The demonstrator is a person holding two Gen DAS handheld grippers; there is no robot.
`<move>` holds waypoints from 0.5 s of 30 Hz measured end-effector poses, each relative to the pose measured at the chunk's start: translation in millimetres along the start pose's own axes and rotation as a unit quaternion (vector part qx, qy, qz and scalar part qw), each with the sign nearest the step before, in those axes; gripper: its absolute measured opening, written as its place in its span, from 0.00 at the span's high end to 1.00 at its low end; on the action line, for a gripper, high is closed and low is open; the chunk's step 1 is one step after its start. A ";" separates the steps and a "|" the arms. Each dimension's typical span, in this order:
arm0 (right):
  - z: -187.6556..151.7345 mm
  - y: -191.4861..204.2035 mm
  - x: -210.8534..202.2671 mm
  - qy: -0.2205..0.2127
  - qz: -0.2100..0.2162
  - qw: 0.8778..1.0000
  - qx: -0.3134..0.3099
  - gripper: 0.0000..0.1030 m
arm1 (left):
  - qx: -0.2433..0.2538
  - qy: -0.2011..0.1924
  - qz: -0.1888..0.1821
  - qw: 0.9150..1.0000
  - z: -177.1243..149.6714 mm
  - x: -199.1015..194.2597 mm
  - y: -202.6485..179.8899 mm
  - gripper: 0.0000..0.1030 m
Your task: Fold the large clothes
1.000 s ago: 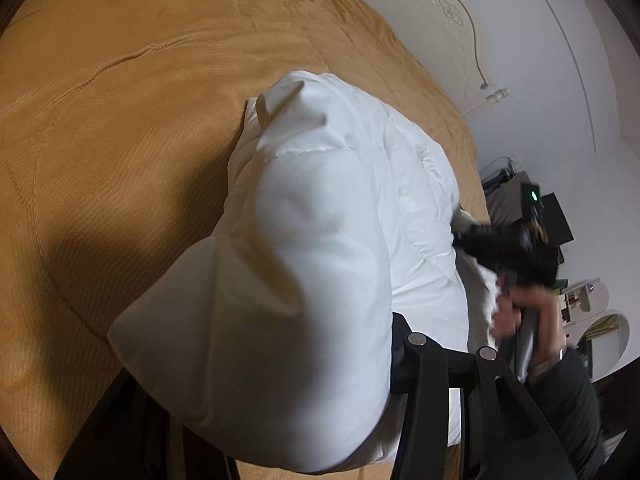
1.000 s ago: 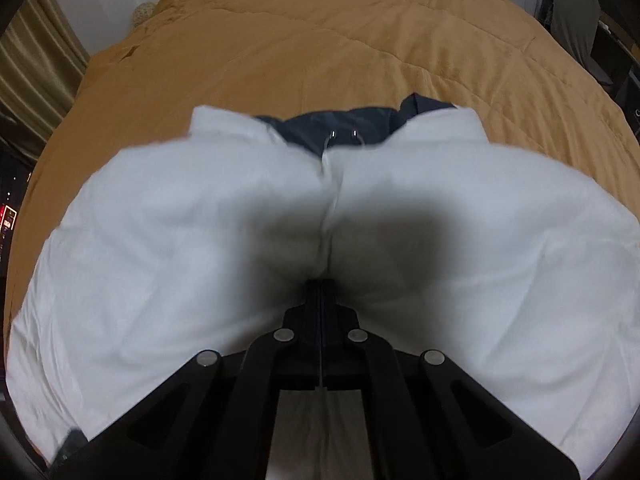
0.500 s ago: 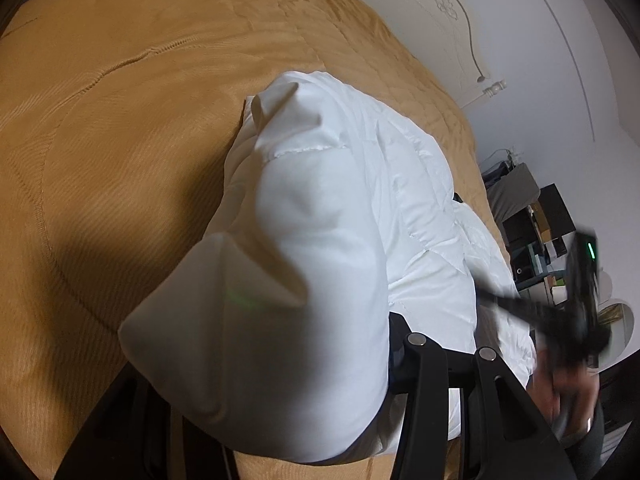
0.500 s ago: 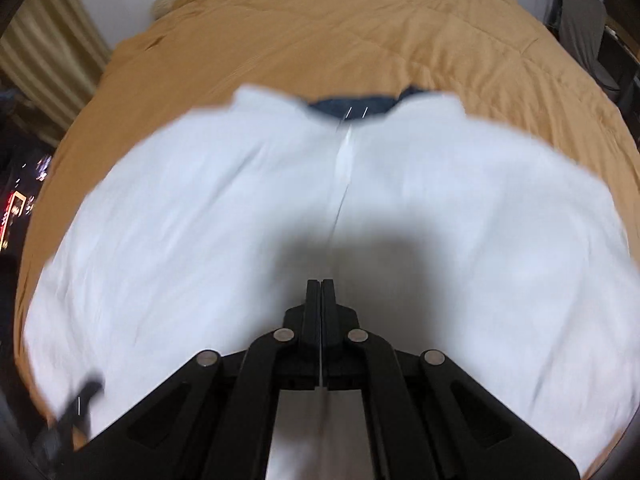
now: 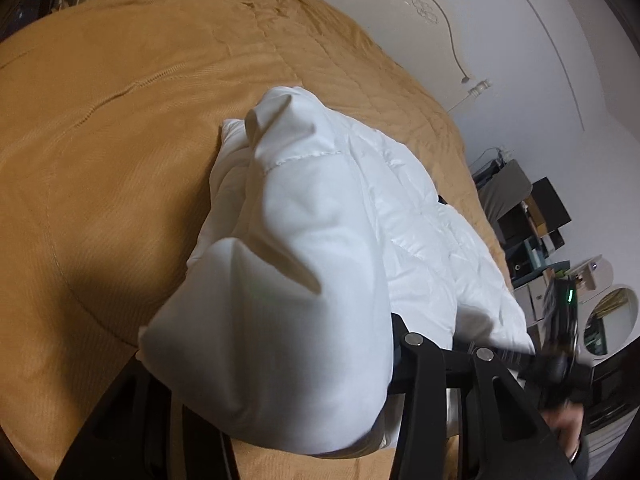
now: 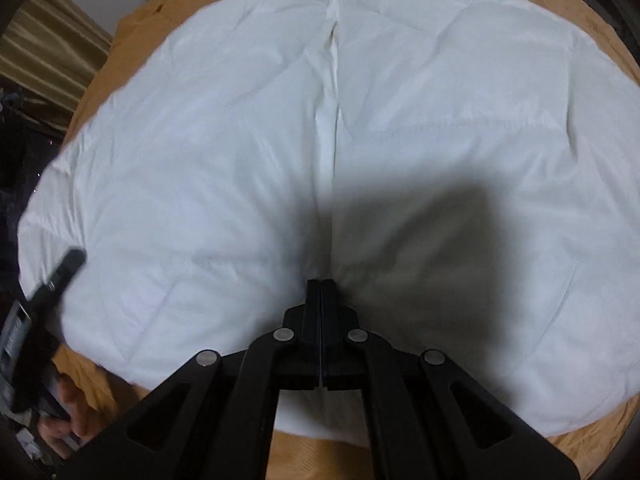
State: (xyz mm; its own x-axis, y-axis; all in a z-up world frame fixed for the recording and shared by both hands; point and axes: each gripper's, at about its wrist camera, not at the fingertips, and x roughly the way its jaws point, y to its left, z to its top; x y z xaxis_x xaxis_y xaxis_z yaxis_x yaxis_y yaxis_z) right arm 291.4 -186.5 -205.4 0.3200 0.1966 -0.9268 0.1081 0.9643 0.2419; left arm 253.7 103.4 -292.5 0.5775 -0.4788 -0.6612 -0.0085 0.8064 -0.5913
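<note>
Folding a puffy white jacket (image 6: 280, 140) spread on the tan bedspread (image 5: 100, 140), with left gripper (image 5: 280, 360) clamped on a lifted sleeve at the near left and right gripper (image 6: 322, 292) pinched empty over the front, next laying that sleeve rightward across the body.

Left wrist cam: sits low and very close behind a bunched sleeve of the puffy white quilted jacket (image 5: 304, 264), facing obliquely down and along the mustard-yellow quilted bedspread (image 5: 120, 140) towards the white ornamented wall (image 5: 500, 32). Right wrist cam: above the jacket (image 6: 240, 160), looking steeply down on its spread front, close, bedspread (image 6: 592, 8) only at the edges. Shared: jacket and bedspread. Each sees the other gripper at its frame edge: right gripper (image 5: 560, 356), left gripper (image 6: 60, 268).
</note>
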 end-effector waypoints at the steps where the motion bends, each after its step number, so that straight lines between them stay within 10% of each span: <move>1: 19.2 0.6 1.6 -0.014 -0.011 1.000 -0.001 0.98 | 0.000 -0.001 0.005 1.000 0.2 0.5 -1.4 0.56; 8: 115.0 -12.8 70.6 0.007 0.017 0.997 0.069 0.99 | 0.046 -0.007 0.031 0.998 1.6 -1.5 -19.1 0.56; 15: 75.1 1.7 16.1 -0.005 0.015 1.000 0.012 0.98 | 0.084 -0.019 0.049 0.995 -2.2 -5.4 -36.4 0.56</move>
State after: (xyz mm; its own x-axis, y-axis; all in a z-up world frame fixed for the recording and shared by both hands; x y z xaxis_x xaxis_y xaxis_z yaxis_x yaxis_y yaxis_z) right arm 367.5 -195.0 -198.4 0.3327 0.2243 -0.9160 0.1204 0.9532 0.2772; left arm 249.1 75.9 -268.4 0.6119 -0.3840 -0.6915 0.0685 0.8967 -0.4374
